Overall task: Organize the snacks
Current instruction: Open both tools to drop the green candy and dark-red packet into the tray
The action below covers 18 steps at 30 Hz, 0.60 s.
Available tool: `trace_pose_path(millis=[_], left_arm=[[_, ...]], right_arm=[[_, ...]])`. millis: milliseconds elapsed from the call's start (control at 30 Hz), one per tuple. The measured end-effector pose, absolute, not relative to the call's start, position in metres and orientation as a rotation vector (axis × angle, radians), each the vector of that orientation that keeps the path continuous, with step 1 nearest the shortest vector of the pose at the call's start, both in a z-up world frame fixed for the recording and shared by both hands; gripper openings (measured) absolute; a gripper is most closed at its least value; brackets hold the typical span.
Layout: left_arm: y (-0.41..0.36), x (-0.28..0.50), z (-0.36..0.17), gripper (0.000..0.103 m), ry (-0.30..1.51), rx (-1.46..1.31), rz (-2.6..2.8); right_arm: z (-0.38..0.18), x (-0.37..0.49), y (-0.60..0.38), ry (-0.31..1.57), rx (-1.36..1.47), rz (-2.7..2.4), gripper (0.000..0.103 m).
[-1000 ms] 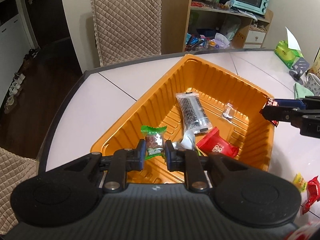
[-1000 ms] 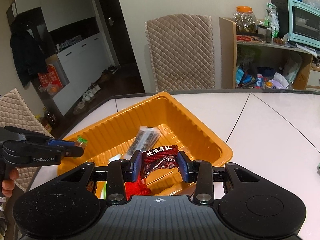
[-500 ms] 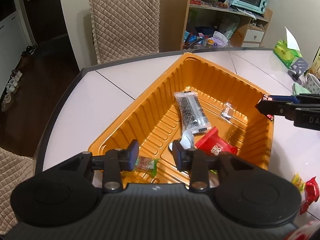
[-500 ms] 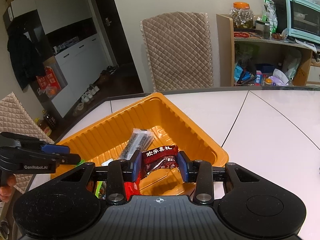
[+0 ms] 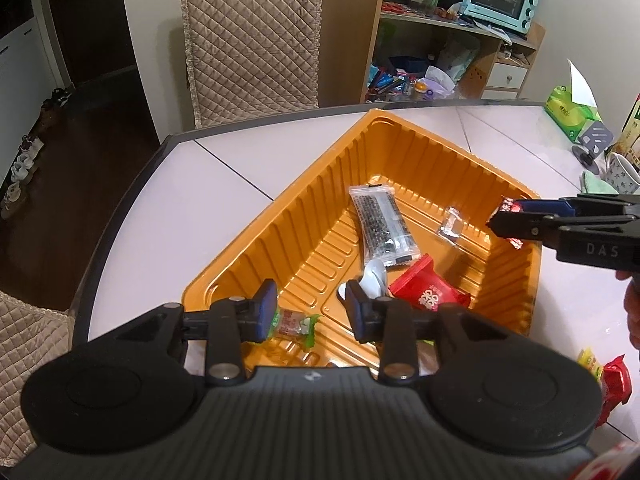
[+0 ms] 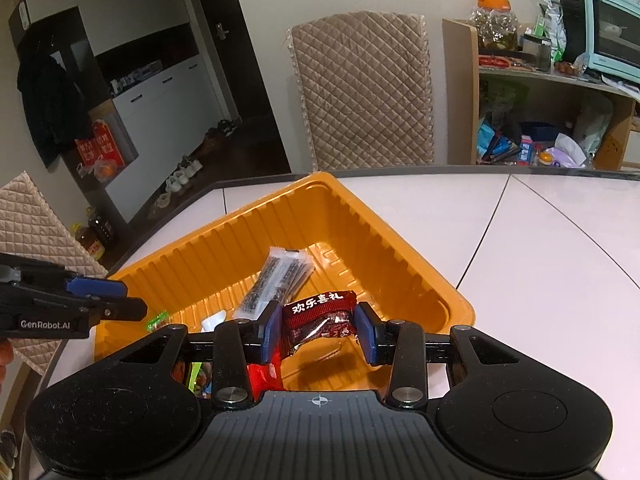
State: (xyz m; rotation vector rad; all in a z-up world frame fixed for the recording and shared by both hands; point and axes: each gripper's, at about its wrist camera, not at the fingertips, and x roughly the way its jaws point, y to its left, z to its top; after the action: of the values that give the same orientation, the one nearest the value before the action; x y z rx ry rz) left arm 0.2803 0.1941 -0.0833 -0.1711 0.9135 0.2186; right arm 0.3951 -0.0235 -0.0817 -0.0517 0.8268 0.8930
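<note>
Left-wrist view looks down into the ribbed orange plastic tray (image 5: pixel 304 216) on the white table (image 5: pixel 168 208), and the tray serves as the landmark for everything else. At the tray's near edge the left gripper (image 5: pixel 310 310) has its blue-padded jaws apart with nothing pressed between them; a small green-ended candy packet (image 5: pixel 294 325) lies on the tray floor just below and between the pads, touching neither that I can tell. Further into the tray rests a long clear packet of dark seeds (image 5: pixel 382 228), with a bright red foil packet (image 5: pixel 428 294) near its near end, a silvery wrapper (image 5: pixel 374 276) beside that, and a small clear sachet (image 5: pixel 451 226) toward the tray's right wall.

Over the tray's right rim hangs the right gripper (image 5: pixel 502 222). From its own wrist camera the right gripper (image 6: pixel 318 330) has its jaws opening, and a dark red wrapper with white characters (image 6: pixel 320 316) sits between the pads above the tray's near corner: the left pad is against the wrapper, while a sliver of gap shows at the right pad. Outside the tray to the right, a yellow packet (image 5: pixel 590 366) and another red packet (image 5: pixel 616 390) lie on the table.
</note>
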Motion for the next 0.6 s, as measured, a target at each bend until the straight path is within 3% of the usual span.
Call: trace_pose_path(millis=[133, 333, 600], left_arm=[[0.192, 0.277, -0.081, 0.036, 0.909, -0.185, 0.214], [0.186, 0.27, -0.075, 0.046, 0.902, -0.199, 0.209], [0.175, 0.254, -0.062, 0.05, 0.887, -0.199, 0.202]], right_arm=[[-0.081, 0.395, -0.026, 0.821, -0.028, 0.877, 0.063], [-0.076, 0.39, -0.033, 0.815, -0.033, 0.875, 0.064], [-0.068, 0.372, -0.047, 0.815, -0.021, 0.877, 0.067]])
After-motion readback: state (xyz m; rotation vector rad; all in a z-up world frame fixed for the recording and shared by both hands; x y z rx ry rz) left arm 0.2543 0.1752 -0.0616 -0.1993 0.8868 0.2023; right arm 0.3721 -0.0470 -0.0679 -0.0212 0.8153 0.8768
